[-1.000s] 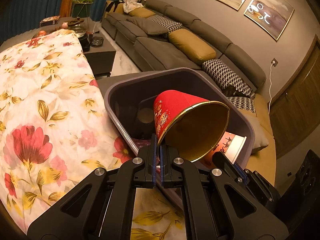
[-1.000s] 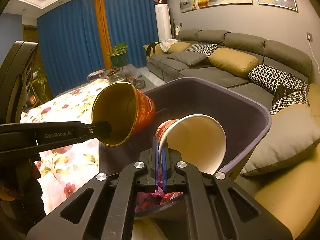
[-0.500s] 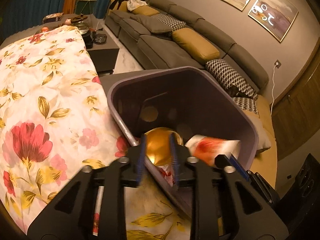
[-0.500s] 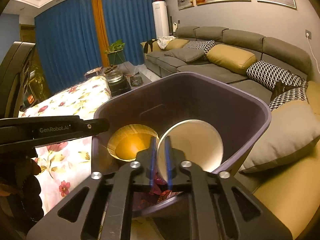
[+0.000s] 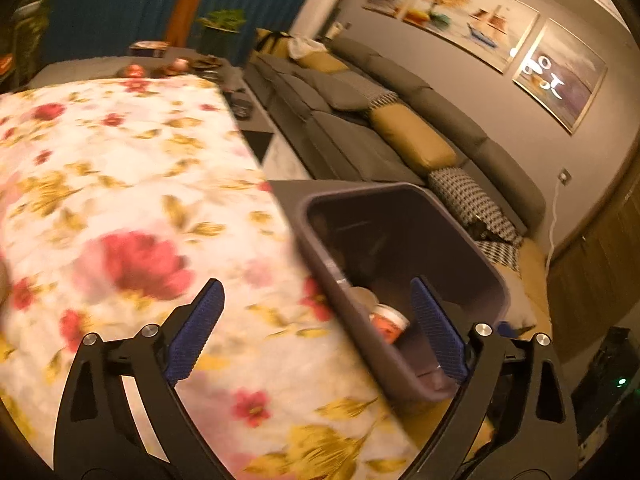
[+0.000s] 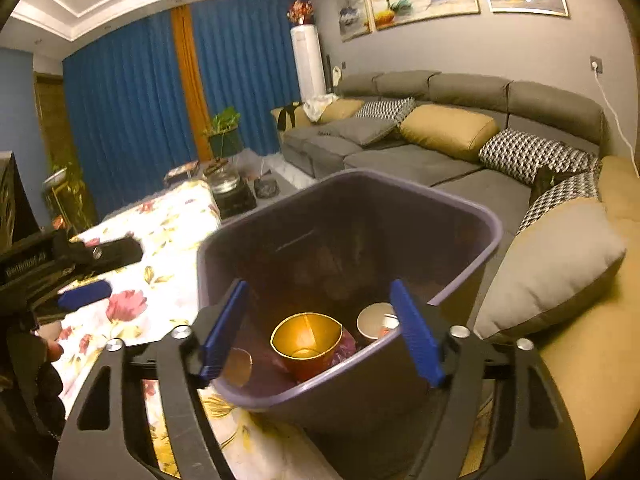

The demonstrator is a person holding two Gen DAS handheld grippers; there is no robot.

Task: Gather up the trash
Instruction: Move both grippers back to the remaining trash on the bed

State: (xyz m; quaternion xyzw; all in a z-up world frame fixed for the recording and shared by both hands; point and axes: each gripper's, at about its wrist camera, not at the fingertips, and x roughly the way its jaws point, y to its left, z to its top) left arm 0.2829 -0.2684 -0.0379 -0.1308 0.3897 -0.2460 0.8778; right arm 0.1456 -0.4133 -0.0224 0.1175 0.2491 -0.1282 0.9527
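Left tool (image 5: pixel 316 320): jaws spread wide, having just been opening; nothing gripped between the blue pads; it hangs over the counter's edge beside the bin, and its view is blurred.
Right tool (image 6: pixel 320 328): jaws spread wide, having just been opening; nothing pinched; it points down into the bin's mouth.
Bin (image 6: pixel 472 252): dark purple, rectangular, standing against the edge of the counter with the sofa behind it.
Red cup (image 6: pixel 306 344): gold inside, lying in the bottom of the bin with its mouth tilted up toward the right camera.
White cup (image 6: pixel 374 320): paper, red-printed outside, in the bin just beside the red cup, on the sofa side; partly hidden by the right tool's pad.
Other trash: a crumpled purple wrapper (image 6: pixel 344 350) under the cups.
Counter (image 5: pixel 132 208): covered by a floral cloth in white, red and yellow.
Sofa (image 6: pixel 440 148): grey, with mustard and houndstooth cushions.
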